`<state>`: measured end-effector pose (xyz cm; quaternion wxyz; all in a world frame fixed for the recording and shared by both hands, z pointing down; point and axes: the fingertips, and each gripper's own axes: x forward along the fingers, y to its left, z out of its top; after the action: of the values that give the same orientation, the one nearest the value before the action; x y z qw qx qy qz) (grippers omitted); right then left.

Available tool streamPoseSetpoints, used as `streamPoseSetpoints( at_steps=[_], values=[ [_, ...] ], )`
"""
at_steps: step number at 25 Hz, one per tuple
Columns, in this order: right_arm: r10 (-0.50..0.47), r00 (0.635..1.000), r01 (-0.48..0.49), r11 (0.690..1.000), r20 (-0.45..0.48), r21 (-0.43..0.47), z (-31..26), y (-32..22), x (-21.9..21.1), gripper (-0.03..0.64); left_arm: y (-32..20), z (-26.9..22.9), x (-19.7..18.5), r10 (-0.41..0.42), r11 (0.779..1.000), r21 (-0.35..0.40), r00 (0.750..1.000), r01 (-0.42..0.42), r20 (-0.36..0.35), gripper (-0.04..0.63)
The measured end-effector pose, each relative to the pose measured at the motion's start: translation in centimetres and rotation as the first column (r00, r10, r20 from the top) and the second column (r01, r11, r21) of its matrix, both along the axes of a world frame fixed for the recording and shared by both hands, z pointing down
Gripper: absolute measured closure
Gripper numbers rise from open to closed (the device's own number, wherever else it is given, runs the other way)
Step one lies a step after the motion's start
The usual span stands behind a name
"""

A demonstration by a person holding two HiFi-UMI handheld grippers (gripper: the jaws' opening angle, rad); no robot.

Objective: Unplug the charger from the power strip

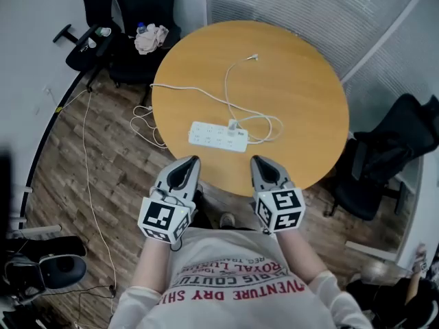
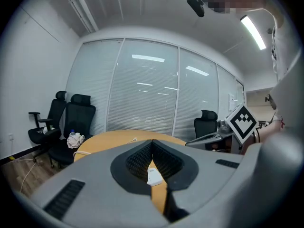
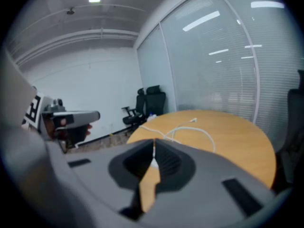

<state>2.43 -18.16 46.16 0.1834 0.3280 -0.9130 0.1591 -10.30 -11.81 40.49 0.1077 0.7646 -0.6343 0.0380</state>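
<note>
A white power strip [image 1: 217, 136] lies on the round wooden table [image 1: 302, 94], near its front edge. A small white charger [image 1: 234, 126] is plugged into the strip's right part. Its thin white cable [image 1: 228, 81] loops over the table to a loose end at the far side. My left gripper [image 1: 193, 159] and right gripper [image 1: 255, 159] hang side by side just before the table's near edge, both shut and holding nothing. They point at the strip and stay short of it. In the left gripper view the strip [image 2: 153, 175] shows through the gap below the closed tips [image 2: 152, 141].
The strip's own cord [image 1: 144, 118] drops off the table's left edge to the wooden floor. Black office chairs [image 1: 137, 19] stand at the far left, one with a cloth [image 1: 151, 38] on it. Another chair [image 1: 384, 163] is at the right. A glass wall with blinds runs behind.
</note>
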Motion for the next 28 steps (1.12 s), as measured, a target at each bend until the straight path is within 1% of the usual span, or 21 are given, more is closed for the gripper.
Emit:
streamPoseSetpoints(
  at_steps=[3, 6, 9, 12, 14, 15, 18, 20, 23, 25, 27, 28],
  values=[
    [0.054, 0.998, -0.054, 0.998, -0.024, -0.025, 1.1, -1.8, -0.9, 0.588, -3.1, 1.0, -1.3, 0.068, 0.998, -0.013, 0.998, -0.068, -0.011, 0.56],
    [0.126, 0.991, -0.128, 0.99, -0.049, -0.052, 2.2, -3.4, -1.7, 0.588, -6.3, 2.0, -2.5, 0.154, 0.988, -0.032, 0.988, -0.154, 0.0, 0.561],
    [0.196, 0.977, -0.202, 0.976, -0.086, -0.082, 3.8, -4.7, -2.5, 0.588, -9.2, 3.3, -3.7, 0.25, 0.967, -0.056, 0.968, -0.247, 0.039, 0.561],
    [0.251, 0.96, -0.266, 0.957, -0.126, -0.117, 5.8, -5.7, -3.2, 0.588, -11.5, 5.3, -4.8, 0.336, 0.939, -0.092, 0.941, -0.331, 0.048, 0.56],
    [0.276, 0.949, -0.297, 0.944, -0.153, -0.141, 7.4, -6.2, -3.6, 0.588, -12.7, 7.0, -4.9, 0.401, 0.912, -0.122, 0.914, -0.393, 0.055, 0.561],
    [0.286, 0.943, -0.311, 0.938, -0.169, -0.153, 8.2, -6.4, -3.8, 0.588, -13.1, 8.1, -4.7, 0.435, 0.894, -0.144, 0.898, -0.424, 0.06, 0.56],
    [0.309, 0.928, -0.349, 0.918, -0.208, -0.19, 10.8, -6.2, -4.3, 0.588, -13.5, 12.0, -4.2, 0.531, 0.832, -0.226, 0.845, -0.506, 0.063, 0.561],
    [0.319, 0.921, -0.366, 0.905, -0.224, -0.215, 12.3, -6.0, -4.7, 0.588, -13.3, 14.4, -3.7, 0.577, 0.792, -0.279, 0.815, -0.543, 0.053, 0.561],
    [0.323, 0.916, -0.376, 0.897, -0.237, -0.234, 13.9, -5.9, -5.2, 0.588, -13.3, 17.8, -2.8, 0.628, 0.737, -0.35, 0.777, -0.579, 0.035, 0.56],
    [0.319, 0.915, -0.376, 0.895, -0.247, -0.239, 14.7, -6.1, -5.6, 0.588, -13.3, 20.2, -2.4, 0.654, 0.697, -0.415, 0.756, -0.585, 0.033, 0.561],
    [0.309, 0.914, -0.373, 0.895, -0.261, -0.246, 15.4, -6.3, -5.9, 0.588, -13.2, 22.6, -2.2, 0.671, 0.66, -0.487, 0.741, -0.572, 0.039, 0.56],
    [0.302, 0.914, -0.37, 0.894, -0.271, -0.252, 15.7, -6.4, -6.1, 0.586, -13.2, 23.4, -2.1, 0.675, 0.647, -0.514, 0.737, -0.563, 0.041, 0.56]
  ],
)
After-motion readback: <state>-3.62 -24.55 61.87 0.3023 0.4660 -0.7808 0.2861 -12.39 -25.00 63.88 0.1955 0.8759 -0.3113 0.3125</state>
